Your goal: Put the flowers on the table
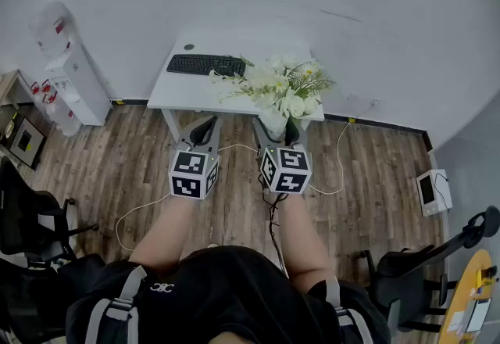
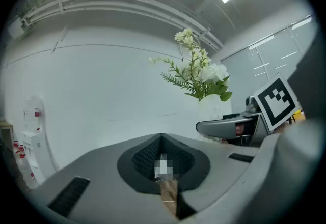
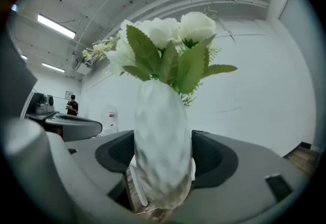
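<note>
While the right gripper (image 1: 281,137) pinches the white vase (image 3: 162,146) of flowers (image 1: 283,86) upright between its wide-set jaws, above the wooden floor (image 1: 234,209) at the desk's (image 1: 178,91) front edge near its right corner, the left gripper (image 1: 203,131) hangs alongside, jaws pressed together on nothing, with a keyboard (image 1: 206,65) toward the desk's back edge.

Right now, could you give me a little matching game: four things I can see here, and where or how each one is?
Things:
1. keyboard
2. vase
3. left gripper
4. water dispenser

Places or states:
A. clamped in the right gripper
B. against the wall, far left
C. on the white table
D. jaws shut, empty

Pairs: 1-C, 2-A, 3-D, 4-B
</note>
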`<control>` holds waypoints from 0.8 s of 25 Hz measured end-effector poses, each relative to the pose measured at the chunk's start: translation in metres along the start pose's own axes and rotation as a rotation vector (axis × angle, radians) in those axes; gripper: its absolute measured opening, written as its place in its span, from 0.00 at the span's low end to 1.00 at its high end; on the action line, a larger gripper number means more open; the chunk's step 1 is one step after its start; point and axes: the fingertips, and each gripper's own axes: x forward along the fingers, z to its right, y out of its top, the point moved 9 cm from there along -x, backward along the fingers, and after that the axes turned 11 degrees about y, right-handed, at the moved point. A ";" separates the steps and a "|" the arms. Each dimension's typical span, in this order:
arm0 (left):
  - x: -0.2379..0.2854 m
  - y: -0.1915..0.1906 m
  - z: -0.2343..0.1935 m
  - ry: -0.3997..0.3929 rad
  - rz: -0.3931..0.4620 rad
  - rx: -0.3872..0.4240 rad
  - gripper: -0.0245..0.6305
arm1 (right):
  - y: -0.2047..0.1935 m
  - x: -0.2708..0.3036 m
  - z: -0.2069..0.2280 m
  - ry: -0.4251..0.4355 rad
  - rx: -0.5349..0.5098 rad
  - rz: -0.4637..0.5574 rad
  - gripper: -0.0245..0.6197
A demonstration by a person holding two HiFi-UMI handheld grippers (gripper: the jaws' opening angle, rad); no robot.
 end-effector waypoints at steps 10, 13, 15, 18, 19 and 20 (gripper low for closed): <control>0.000 -0.003 -0.013 -0.005 -0.003 -0.012 0.04 | 0.000 0.009 -0.012 -0.001 0.004 -0.001 0.58; 0.003 -0.007 -0.027 -0.007 -0.002 -0.017 0.04 | -0.002 0.020 -0.021 -0.004 0.001 -0.003 0.58; 0.006 -0.009 -0.038 -0.009 -0.003 -0.020 0.04 | -0.004 0.029 -0.027 -0.006 0.003 -0.005 0.58; 0.010 -0.012 -0.055 -0.011 -0.001 -0.025 0.04 | -0.005 0.042 -0.035 -0.008 0.003 -0.004 0.58; 0.012 -0.013 -0.061 -0.012 0.000 -0.026 0.04 | -0.006 0.046 -0.039 -0.009 0.004 -0.001 0.58; 0.013 -0.014 -0.068 -0.015 0.002 -0.027 0.04 | -0.006 0.051 -0.042 -0.011 0.005 0.002 0.58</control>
